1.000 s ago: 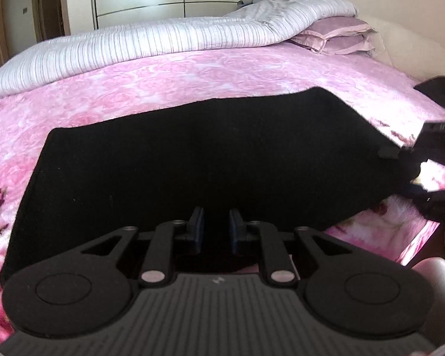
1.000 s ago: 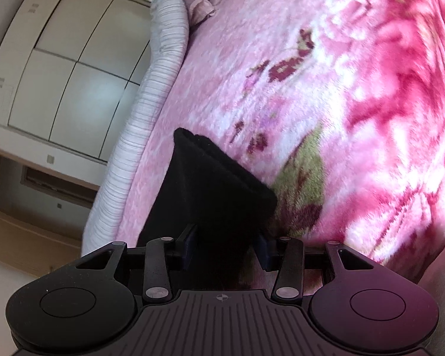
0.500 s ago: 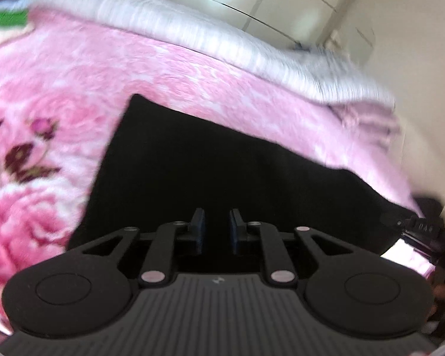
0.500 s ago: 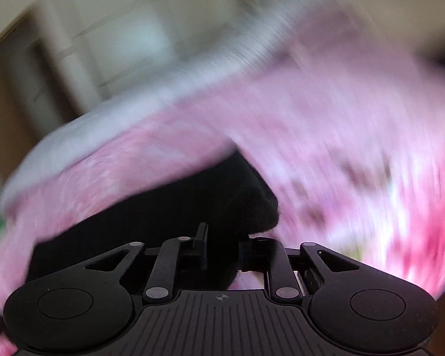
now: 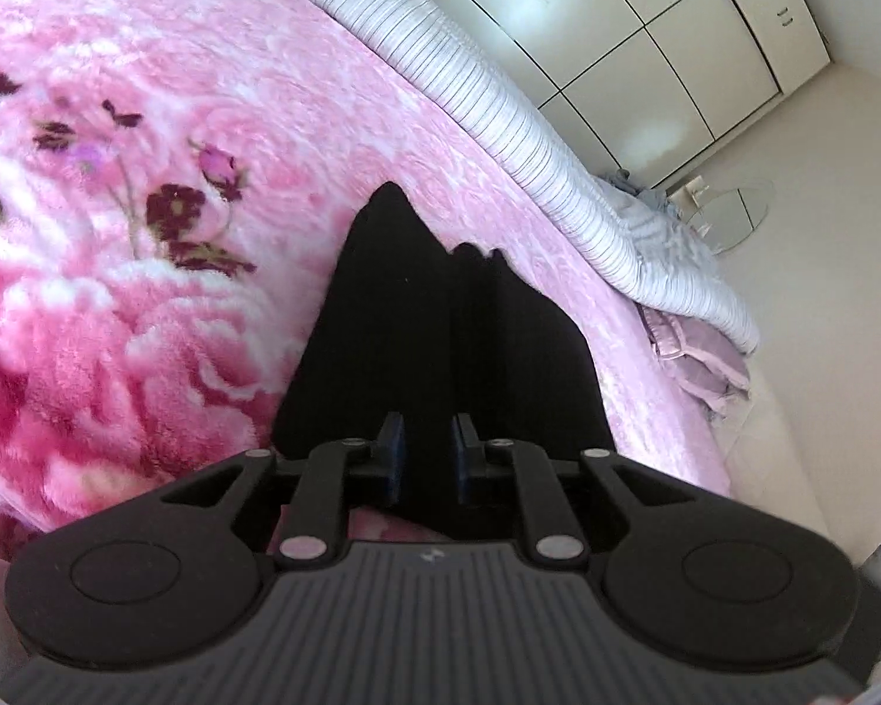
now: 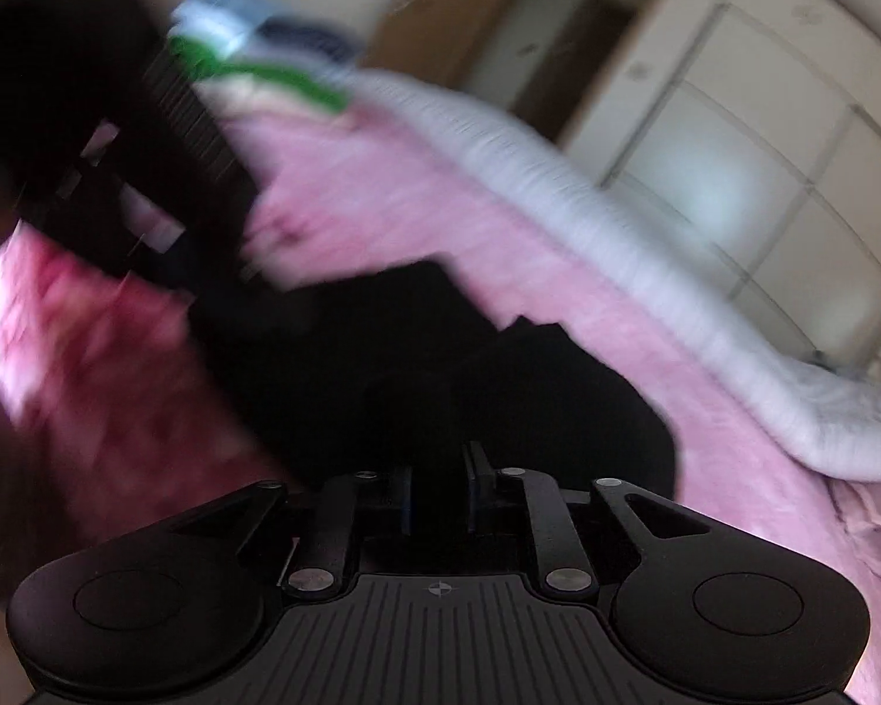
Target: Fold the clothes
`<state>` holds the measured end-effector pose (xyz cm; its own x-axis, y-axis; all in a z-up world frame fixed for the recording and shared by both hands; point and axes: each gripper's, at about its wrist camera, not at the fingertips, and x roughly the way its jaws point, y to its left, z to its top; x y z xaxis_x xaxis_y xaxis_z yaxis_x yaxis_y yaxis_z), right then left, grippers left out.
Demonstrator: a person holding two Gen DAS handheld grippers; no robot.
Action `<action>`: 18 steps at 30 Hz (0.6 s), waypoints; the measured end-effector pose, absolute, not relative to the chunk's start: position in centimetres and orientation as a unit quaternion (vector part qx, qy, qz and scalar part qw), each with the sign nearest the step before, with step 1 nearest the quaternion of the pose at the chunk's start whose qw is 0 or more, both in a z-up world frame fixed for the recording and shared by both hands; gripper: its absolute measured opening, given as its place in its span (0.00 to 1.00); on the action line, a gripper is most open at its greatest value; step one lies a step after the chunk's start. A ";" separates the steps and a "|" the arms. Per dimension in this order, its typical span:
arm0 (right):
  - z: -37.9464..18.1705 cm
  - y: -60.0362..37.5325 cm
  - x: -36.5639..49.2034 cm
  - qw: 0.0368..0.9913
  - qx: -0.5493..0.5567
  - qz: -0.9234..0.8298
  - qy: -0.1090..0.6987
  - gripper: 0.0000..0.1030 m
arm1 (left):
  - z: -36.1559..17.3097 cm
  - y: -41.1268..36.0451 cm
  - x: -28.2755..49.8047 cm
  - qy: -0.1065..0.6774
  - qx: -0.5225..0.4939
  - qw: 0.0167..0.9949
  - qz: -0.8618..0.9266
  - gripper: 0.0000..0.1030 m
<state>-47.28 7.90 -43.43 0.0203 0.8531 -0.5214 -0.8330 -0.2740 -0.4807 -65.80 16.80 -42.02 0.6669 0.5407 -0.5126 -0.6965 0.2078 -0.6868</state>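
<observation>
Garment (image 5: 440,329), black, on the pink bedspread (image 5: 147,305); no legible writing anywhere.
The left gripper (image 5: 427,452) pinches the garment's near edge. The right gripper (image 6: 437,490) is opening over black cloth; blur hides whether its pads touch. Only the right view shows the other gripper and a green-and-blue pile (image 6: 252,53); only the left shows pillows (image 5: 705,364).

Blurred view — right tool (image 6: 437,490), jaws opening, over black garment (image 6: 440,376) on pink blanket (image 6: 417,200).
</observation>
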 end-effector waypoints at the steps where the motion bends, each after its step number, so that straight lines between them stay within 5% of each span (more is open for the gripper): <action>1: -43.9 7.8 -47.4 0.600 -0.393 0.696 -0.028 0.30 | -41.9 16.7 -65.8 0.080 -0.485 0.773 0.401 0.12; 9: -39.4 5.7 -42.5 0.577 -0.310 0.754 0.046 0.41 | -41.4 18.3 -64.7 0.077 -0.506 0.778 0.364 0.24; 18: -37.2 16.9 -26.8 0.626 -0.112 0.587 0.502 0.45 | -42.7 25.8 -61.2 0.103 -0.575 0.758 0.291 0.41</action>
<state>-26.78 16.90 -37.20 -0.1924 0.6217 -0.7592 -0.8465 0.2862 0.4489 -61.16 25.79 -42.67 0.8091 0.3227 -0.4911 -0.5600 0.1701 -0.8108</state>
